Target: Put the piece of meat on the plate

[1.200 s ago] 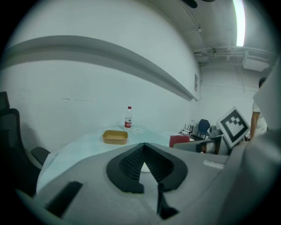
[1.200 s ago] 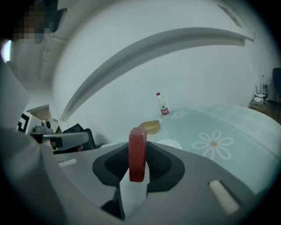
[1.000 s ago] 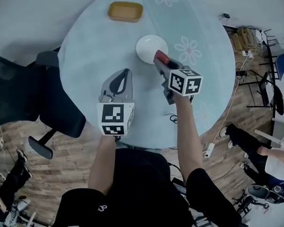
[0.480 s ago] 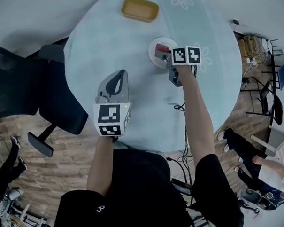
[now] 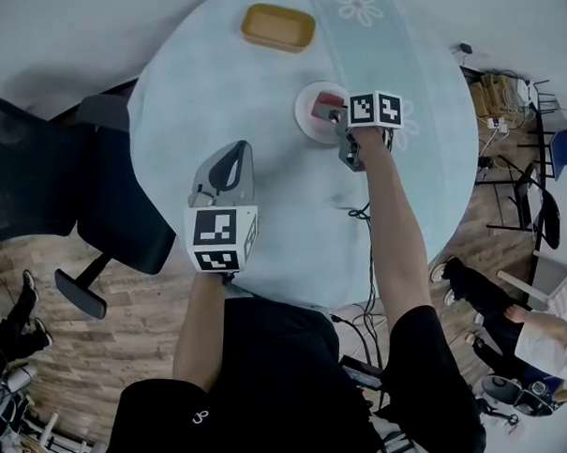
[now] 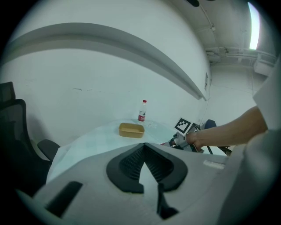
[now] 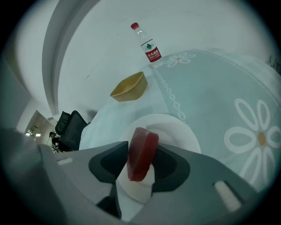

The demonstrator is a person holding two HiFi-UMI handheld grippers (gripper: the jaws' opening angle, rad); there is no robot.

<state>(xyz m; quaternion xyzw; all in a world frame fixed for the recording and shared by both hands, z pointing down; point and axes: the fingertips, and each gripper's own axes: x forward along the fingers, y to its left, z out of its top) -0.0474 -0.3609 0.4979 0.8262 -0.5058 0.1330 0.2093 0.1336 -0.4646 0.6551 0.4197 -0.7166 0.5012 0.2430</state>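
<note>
A red slab of meat [image 7: 140, 154] stands on edge, tilted, between my right gripper's [image 7: 143, 143] jaws, its lower end down on the white plate [image 7: 175, 132]. The jaws are opening. The slab leans on the right pad, and a thin gap shows at the left one. From the head view, the right gripper [image 5: 333, 115] reaches over the plate [image 5: 305, 120] with the meat [image 5: 323, 108] on it. My left gripper [image 5: 238, 148] hovers nearer the table's front, shut, tips meeting, nothing held. In its own view the left gripper's [image 6: 143, 145] pads touch at the tip.
The round table [image 5: 224, 87] has a pale blue flowered cloth. A yellow tray [image 5: 277, 27] sits at the far side, with a water bottle [image 7: 147, 44] beyond it. A black office chair [image 5: 69, 193] stands at the left. Cables and seated people are on the floor at right.
My right gripper went forward and down, bringing the meat onto the plate. The left gripper shifted slightly and stayed shut.
</note>
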